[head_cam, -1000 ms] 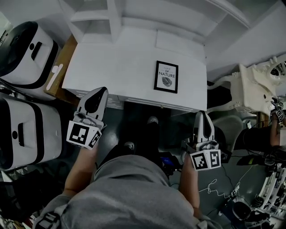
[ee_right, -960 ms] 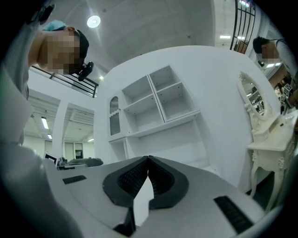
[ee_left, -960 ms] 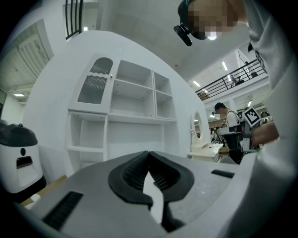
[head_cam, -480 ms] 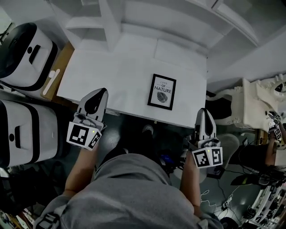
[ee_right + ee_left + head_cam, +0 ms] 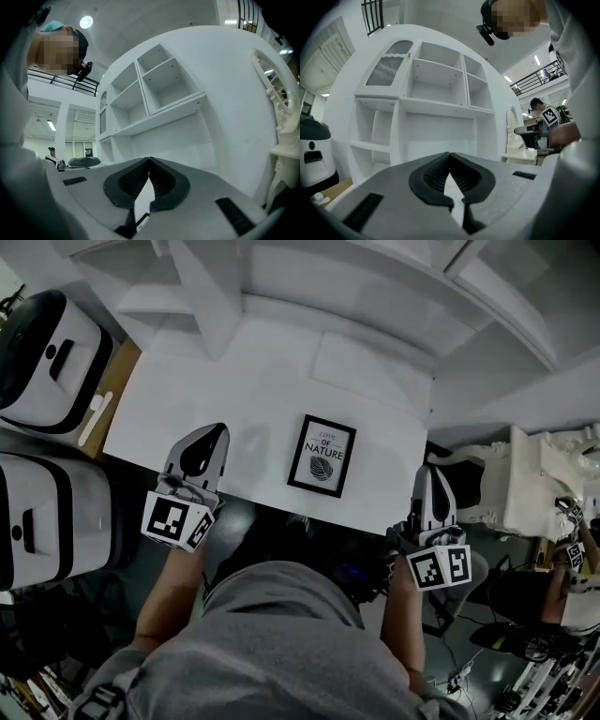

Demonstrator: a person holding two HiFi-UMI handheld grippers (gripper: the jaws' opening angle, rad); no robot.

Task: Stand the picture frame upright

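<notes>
I am looking down on a white desk (image 5: pixel 234 390) with a white shelving unit (image 5: pixel 309 277) rising from the back of it. The picture frame (image 5: pixel 322 456) lies flat on its back on the desk, close to the front edge and a little right of the desk's middle. Its corners are turned slightly out of line with the desk's edges. It is a black frame around a white print of a leaf with a few words above it.

My left gripper (image 5: pixel 216 430) reaches over the desk's front edge, on the left half of the desk, and touches nothing there. In the left gripper view its fingers (image 5: pixel 436 174) are pressed together at the tips with nothing between them, and the shelving at the back of the desk fills the background.

My right gripper (image 5: pixel 427 472) sits just off the desk's right edge, near the front corner. The right gripper view shows its fingers (image 5: pixel 161 180) closed on each other and empty as well.

Left of the desk stand two bulky white-and-black appliances (image 5: pixel 42 352), one nearer me than the other. A wooden board (image 5: pixel 117 371) sits between the farther one and the desk. To the right of the desk is an ornate white piece of furniture (image 5: pixel 534 484). My grey shirt (image 5: pixel 272 643) fills the bottom of the head view, in front of the desk.
</notes>
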